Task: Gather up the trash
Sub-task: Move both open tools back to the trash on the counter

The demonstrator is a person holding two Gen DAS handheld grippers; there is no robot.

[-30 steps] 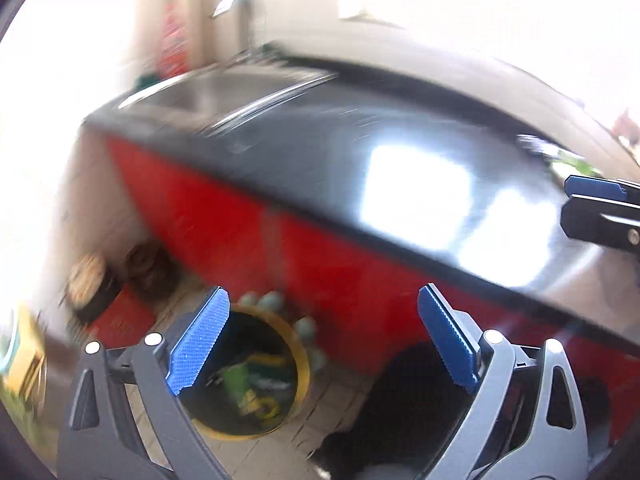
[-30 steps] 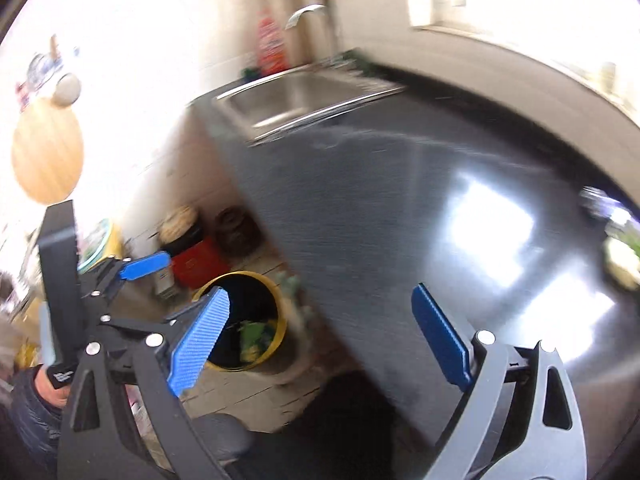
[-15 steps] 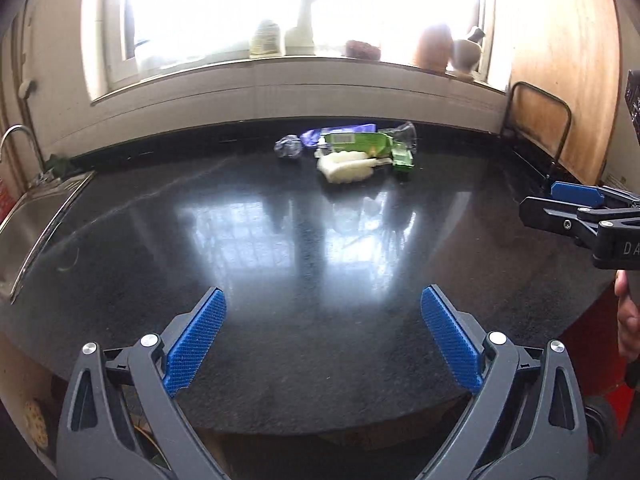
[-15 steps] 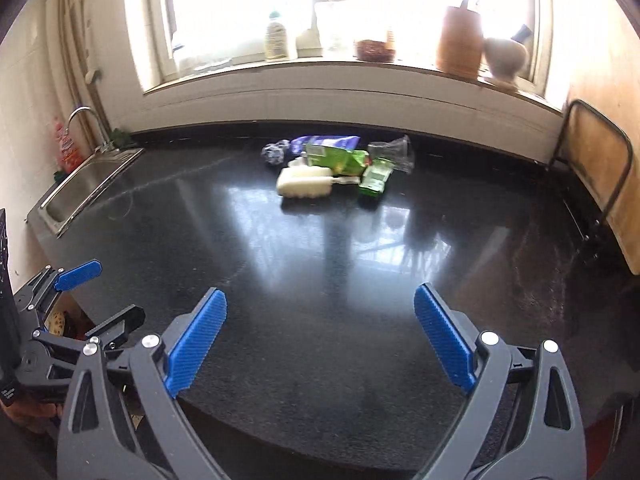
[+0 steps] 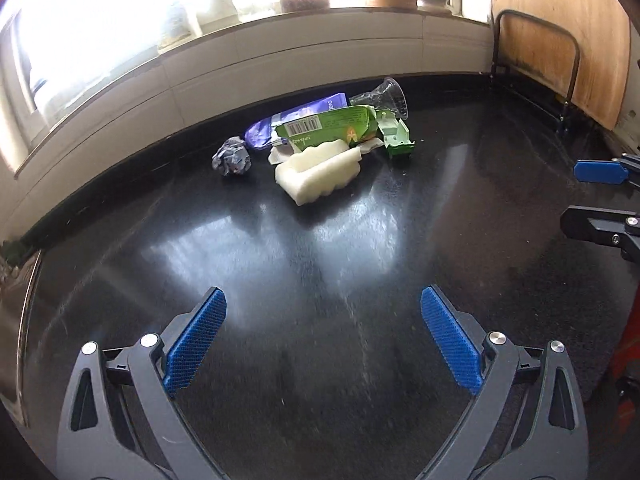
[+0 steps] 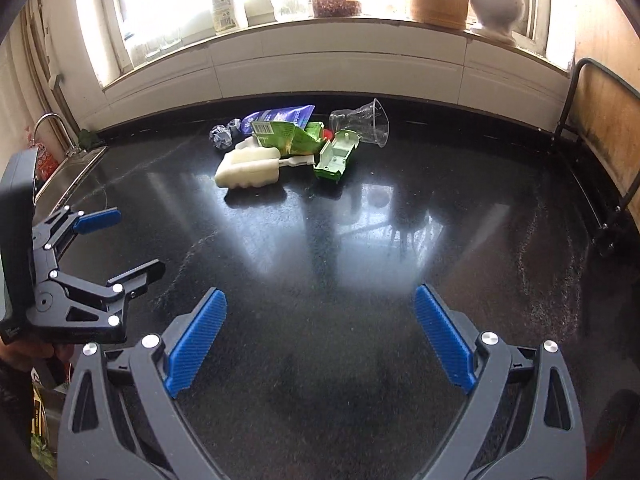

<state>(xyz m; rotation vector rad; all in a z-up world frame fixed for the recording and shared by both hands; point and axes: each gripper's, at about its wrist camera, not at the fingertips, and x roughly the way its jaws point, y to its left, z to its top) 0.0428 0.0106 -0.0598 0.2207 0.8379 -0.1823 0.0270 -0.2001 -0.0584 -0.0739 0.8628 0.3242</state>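
Glossy black countertop (image 5: 320, 264); lumpy white foam block (image 5: 318, 173), crumpled foil ball (image 5: 233, 156).

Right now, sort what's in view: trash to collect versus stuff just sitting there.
Trash: white foam block, green carton, green plastic tray, clear cup, purple wrapper, crumpled ball.

Just there: bottle and mortar on sill, sink.

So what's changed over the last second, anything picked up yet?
Nothing picked up. Both views swung from the yellow bin on the floor by the sink up onto the black countertop, then closed in on the trash pile. The left claw and right claw stayed open and empty; the pile looks undisturbed.
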